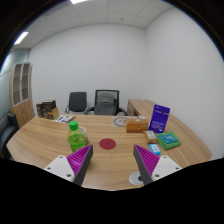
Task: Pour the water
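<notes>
A clear bottle with a green cap and green label stands on the wooden table, just ahead of the left finger. A dark red round coaster lies on the table beyond the fingers, to the bottle's right. A small white round thing with a dark centre sits by the right finger. My gripper is open, with only bare table between its magenta pads. The left finger and right finger stand wide apart.
A purple box, a cardboard box and teal books sit at the right of the table. A round dish lies farther back. Two office chairs stand behind the table. A cabinet lines the left wall.
</notes>
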The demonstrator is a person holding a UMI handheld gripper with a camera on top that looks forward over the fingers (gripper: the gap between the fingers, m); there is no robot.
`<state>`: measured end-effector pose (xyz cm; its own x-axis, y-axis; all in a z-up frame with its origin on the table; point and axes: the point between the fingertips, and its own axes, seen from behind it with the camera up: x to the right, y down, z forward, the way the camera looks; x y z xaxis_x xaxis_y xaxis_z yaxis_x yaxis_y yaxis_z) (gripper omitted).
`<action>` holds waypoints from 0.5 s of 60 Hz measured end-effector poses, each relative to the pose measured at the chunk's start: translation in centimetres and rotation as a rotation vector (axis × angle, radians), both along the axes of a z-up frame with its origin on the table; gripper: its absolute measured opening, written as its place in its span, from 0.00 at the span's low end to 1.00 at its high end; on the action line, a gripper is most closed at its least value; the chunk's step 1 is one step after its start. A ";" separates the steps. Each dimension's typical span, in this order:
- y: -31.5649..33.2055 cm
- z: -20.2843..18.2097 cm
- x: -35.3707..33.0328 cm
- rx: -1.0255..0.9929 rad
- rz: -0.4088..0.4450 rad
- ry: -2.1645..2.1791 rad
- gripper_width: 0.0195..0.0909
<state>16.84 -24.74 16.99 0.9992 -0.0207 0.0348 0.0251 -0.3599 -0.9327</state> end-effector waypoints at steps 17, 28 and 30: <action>4.3 -5.9 -11.1 0.074 0.174 0.070 0.92; 9.8 -8.3 -12.7 0.101 0.114 0.046 0.92; 10.6 -8.7 -12.7 0.108 0.105 0.039 0.91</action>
